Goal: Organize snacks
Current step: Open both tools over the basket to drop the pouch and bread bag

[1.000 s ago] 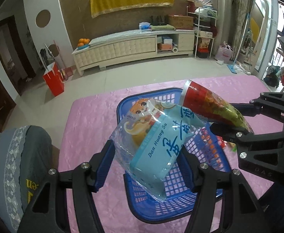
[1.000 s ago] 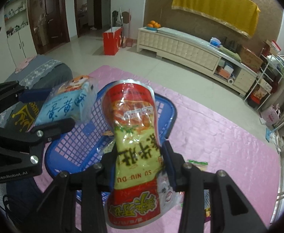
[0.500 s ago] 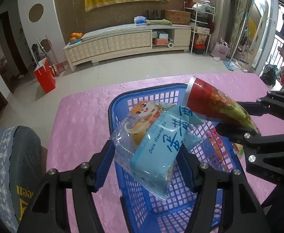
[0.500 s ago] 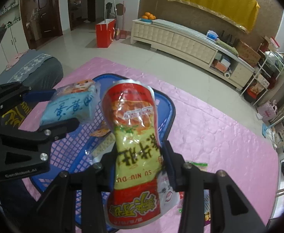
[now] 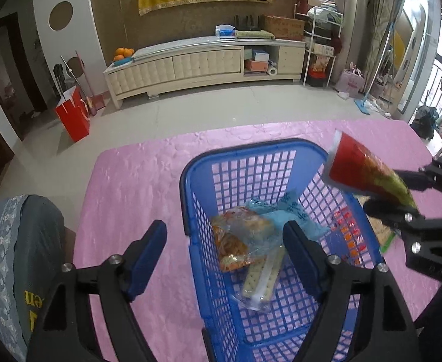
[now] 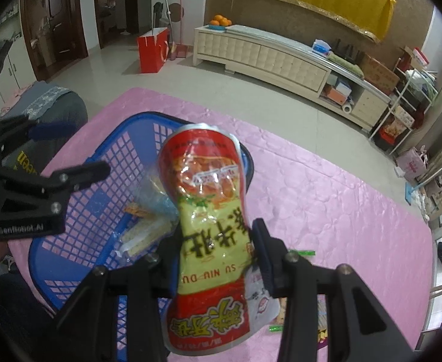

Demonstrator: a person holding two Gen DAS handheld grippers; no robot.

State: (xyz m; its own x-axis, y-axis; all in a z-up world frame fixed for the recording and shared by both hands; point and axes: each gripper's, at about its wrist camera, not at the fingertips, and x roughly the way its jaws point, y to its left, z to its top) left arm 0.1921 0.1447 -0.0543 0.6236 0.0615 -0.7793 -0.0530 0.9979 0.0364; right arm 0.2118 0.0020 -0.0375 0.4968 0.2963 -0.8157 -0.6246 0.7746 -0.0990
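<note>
A blue plastic basket [image 5: 187,193] stands on the pink tablecloth; it also shows in the right wrist view [image 6: 70,265]. The light-blue snack pack [image 5: 251,229] lies inside the basket on a cracker packet [image 5: 260,280]. My left gripper [image 5: 224,250] is open and empty, straddling the basket's left wall. My right gripper [image 6: 217,238] is shut on a red and yellow snack bag [image 6: 208,211], held above the basket's right rim; the bag also shows in the left wrist view [image 5: 365,169].
Small wrapped snacks [image 6: 302,253] lie on the cloth [image 5: 136,187] right of the basket. A grey chair back [image 5: 24,241] is at the left table edge. A cream TV cabinet [image 5: 190,63] and red bag [image 5: 73,117] stand across the floor.
My left gripper opened and the light-blue snack pack dropped into the basket. The right gripper kept its hold on the red and yellow bag and stayed over the basket's right side.
</note>
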